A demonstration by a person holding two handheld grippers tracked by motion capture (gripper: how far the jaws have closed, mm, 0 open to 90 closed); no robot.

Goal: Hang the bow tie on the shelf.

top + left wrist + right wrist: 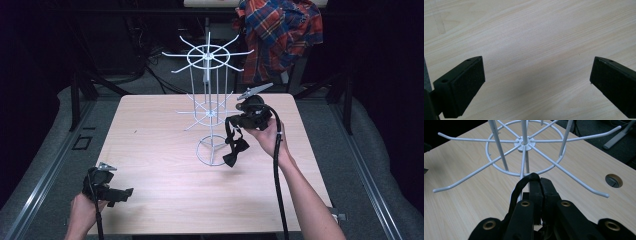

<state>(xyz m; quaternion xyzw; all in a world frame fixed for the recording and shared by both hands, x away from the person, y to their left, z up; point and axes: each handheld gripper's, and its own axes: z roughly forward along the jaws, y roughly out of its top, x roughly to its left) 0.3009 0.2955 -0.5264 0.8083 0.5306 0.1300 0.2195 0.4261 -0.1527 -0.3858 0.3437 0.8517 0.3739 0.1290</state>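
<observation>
Right tongs (235,122) pinch a black bow tie's strap (520,186) beside a white wire rack (210,107) on the counter (160,150).

The tongs are pressed together on the strap, whose loop arches over their tips, just short of the rack's lower ring of hooks; the bow tie (234,154) dangles below, at about 3 o'clock from the rack's round base. Left tongs (536,80) — spread wide, holding nothing — hover low over the counter's 8 o'clock corner. A plaid shirt (280,30) hangs beyond the far edge, at 1 o'clock.
</observation>
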